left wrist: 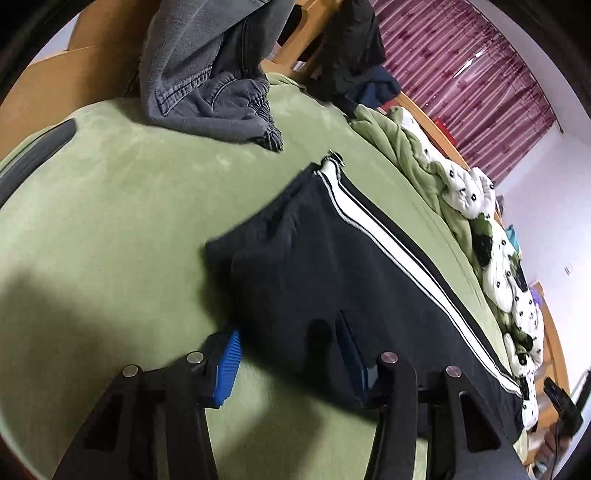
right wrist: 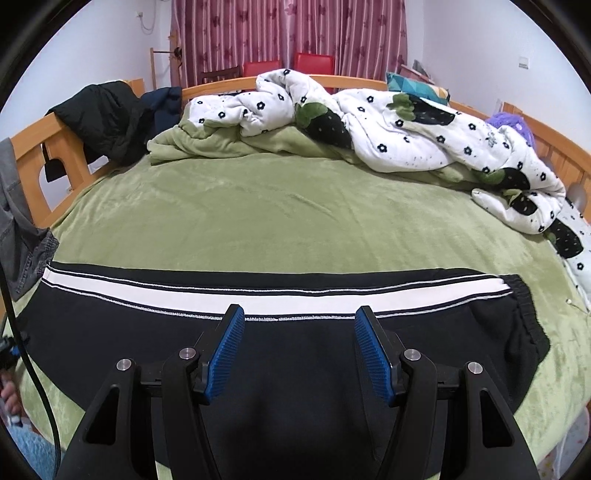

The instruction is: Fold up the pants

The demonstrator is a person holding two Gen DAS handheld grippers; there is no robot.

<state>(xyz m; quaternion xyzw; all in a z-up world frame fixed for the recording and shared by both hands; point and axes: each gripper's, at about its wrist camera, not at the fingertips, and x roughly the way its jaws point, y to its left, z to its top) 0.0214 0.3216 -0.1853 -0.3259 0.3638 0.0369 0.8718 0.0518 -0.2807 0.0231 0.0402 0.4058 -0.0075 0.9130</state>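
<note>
You are working over a bed covered in a soft green fleece blanket (right wrist: 258, 206), in a room with white walls and dark pink striped curtains (right wrist: 288, 33).

Nearest you, your right gripper (right wrist: 299, 325) hangs above the black track pants with a white side stripe (right wrist: 295, 369), which lie flat across the near edge of the bed. Its blue ribbed pads (right wrist: 225, 350) stand wide apart with nothing between them; only the dark cloth shows below.

Your left gripper (left wrist: 288, 343) is at the end of the same black track pants (left wrist: 332, 266). Its jaws are part open. One blue pad (left wrist: 227, 365) sits over bare blanket, the other over the dark fabric; whether either presses on cloth, I cannot tell.

Beyond the pants' far end, a crumpled grey denim garment (left wrist: 207, 85) spills onto the bed. Farther back, a rumpled white quilt printed with black flowers (right wrist: 406, 133) lies along the wooden bed rail (right wrist: 369, 82), and a black jacket (right wrist: 103, 114) is draped over the frame.
</note>
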